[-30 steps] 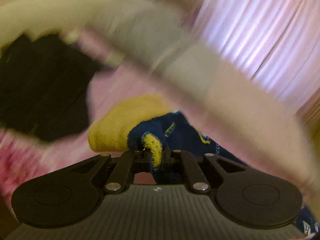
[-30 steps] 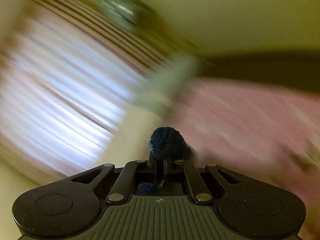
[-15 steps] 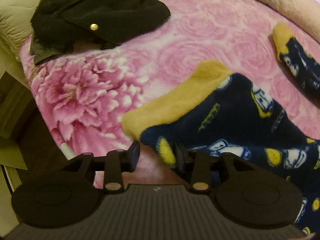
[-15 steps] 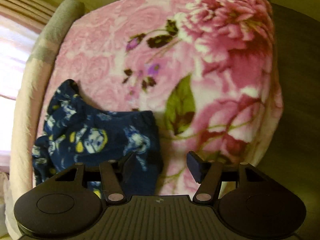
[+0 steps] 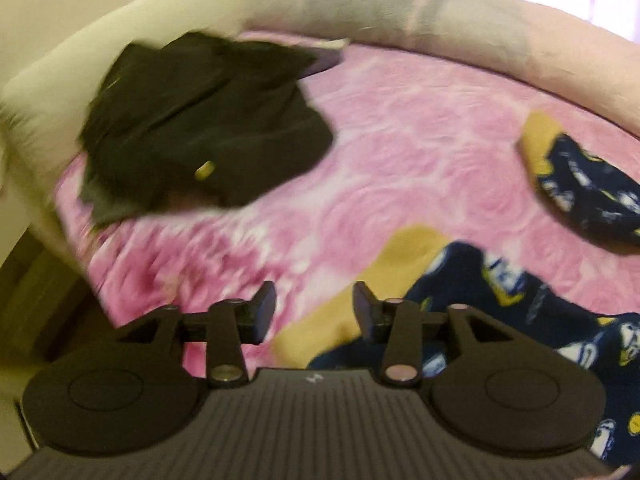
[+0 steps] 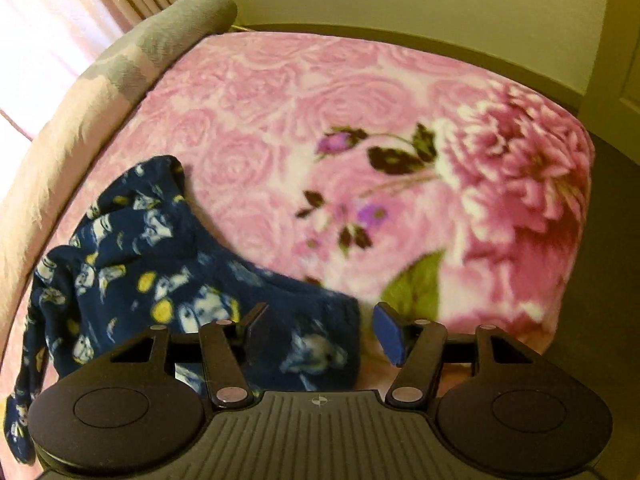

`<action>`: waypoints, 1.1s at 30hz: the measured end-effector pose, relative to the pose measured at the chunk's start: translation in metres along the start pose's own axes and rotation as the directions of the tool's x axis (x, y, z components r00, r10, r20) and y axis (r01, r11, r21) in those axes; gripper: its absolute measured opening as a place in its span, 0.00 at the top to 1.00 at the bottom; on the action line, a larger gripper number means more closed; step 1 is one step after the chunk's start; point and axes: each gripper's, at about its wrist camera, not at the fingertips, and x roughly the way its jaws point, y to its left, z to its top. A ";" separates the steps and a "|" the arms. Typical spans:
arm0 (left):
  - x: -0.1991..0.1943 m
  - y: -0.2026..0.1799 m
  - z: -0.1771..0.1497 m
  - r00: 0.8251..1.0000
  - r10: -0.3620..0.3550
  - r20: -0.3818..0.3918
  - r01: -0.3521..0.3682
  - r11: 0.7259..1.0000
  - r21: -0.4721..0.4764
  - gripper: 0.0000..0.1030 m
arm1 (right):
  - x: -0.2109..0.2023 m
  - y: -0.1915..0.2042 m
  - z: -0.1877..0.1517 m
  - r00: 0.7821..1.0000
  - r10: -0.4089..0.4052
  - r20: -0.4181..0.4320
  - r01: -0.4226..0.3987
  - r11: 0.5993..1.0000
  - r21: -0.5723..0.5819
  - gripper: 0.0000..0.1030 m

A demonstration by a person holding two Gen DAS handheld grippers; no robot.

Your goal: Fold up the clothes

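A navy fleece garment with a white and yellow print and yellow cuffs (image 5: 500,292) lies spread on a pink flowered blanket (image 5: 400,152). It also shows in the right wrist view (image 6: 160,276). My left gripper (image 5: 315,314) is open and empty, just above one yellow cuff (image 5: 360,300). A second yellow cuff (image 5: 538,144) lies at the far right. My right gripper (image 6: 320,328) is open and empty, over the garment's near corner.
A black garment with a gold button (image 5: 208,128) lies at the far left of the bed. A rolled grey and cream quilt (image 5: 400,4) runs along the far edge, by the curtains (image 6: 48,28). The blanket's edge drops to dark floor (image 6: 600,280) on the right.
Both grippers were shut on the navy garment a second ago, then opened and let it drop onto the bed. Both have since drawn back and up a little.
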 end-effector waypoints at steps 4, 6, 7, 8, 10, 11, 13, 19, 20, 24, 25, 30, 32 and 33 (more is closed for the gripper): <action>0.035 -0.013 0.030 0.996 -0.080 -0.028 0.081 0.996 0.021 0.53 | 0.009 0.016 0.003 1.000 -0.006 -0.008 0.006 1.000 -0.009 0.42; 0.059 -0.017 0.046 0.989 -0.126 -0.075 0.125 0.992 -0.016 0.49 | 0.012 0.023 0.002 1.000 -0.016 -0.009 0.016 1.000 -0.013 0.42; 0.071 -0.020 0.053 0.984 -0.146 -0.098 0.143 0.989 -0.032 0.49 | 0.014 0.026 0.001 1.000 -0.025 -0.009 0.025 1.000 -0.018 0.42; 0.084 -0.022 0.060 0.979 -0.165 -0.121 0.160 0.986 -0.049 0.48 | 0.016 0.029 0.000 0.999 -0.035 -0.009 0.034 0.999 -0.023 0.42; 0.112 -0.028 0.067 0.957 -0.205 -0.204 0.196 0.979 -0.063 0.50 | 0.019 0.033 -0.002 0.998 -0.055 -0.008 0.055 0.998 -0.024 0.42; 0.126 -0.031 0.067 0.940 -0.223 -0.257 0.212 0.975 -0.070 0.64 | 0.020 0.034 -0.002 0.998 -0.065 -0.007 0.065 0.998 -0.020 0.42; 0.133 -0.030 0.061 0.920 -0.268 -0.286 0.248 0.963 -0.106 0.91 | 0.021 0.037 -0.004 0.997 -0.082 -0.003 0.082 0.997 -0.003 0.42; 0.100 0.007 0.066 0.982 -0.182 -0.043 0.168 0.959 -0.229 0.93 | 0.024 0.046 -0.005 0.994 -0.108 0.013 0.108 0.994 0.023 0.42; 0.106 0.012 0.069 0.986 -0.160 -0.038 0.145 0.955 -0.260 0.93 | 0.024 0.048 -0.006 0.994 -0.111 0.018 0.111 0.994 0.024 0.42; 0.155 -0.006 0.072 0.981 -0.087 -0.175 0.042 0.968 -0.246 0.87 | 0.030 0.057 -0.008 0.995 -0.093 0.034 0.093 0.995 0.020 0.42; 0.159 -0.019 0.071 0.984 -0.032 -0.173 0.001 0.984 -0.179 0.82 | 0.030 0.059 -0.008 0.996 -0.083 0.036 0.083 0.996 0.012 0.42; 0.125 -0.055 0.065 0.987 0.153 -0.055 -0.155 0.988 -0.026 0.78 | 0.025 0.065 -0.001 0.999 -0.022 0.044 0.024 0.999 -0.048 0.42; 0.107 -0.058 0.064 0.991 0.121 -0.048 -0.123 0.992 -0.038 0.78 | 0.022 0.065 0.006 0.999 0.022 0.041 -0.019 0.997 -0.081 0.42; 0.098 -0.060 0.062 0.996 0.077 -0.054 -0.079 0.996 -0.038 0.78 | 0.022 0.065 0.010 0.998 0.048 0.037 -0.044 0.995 -0.094 0.42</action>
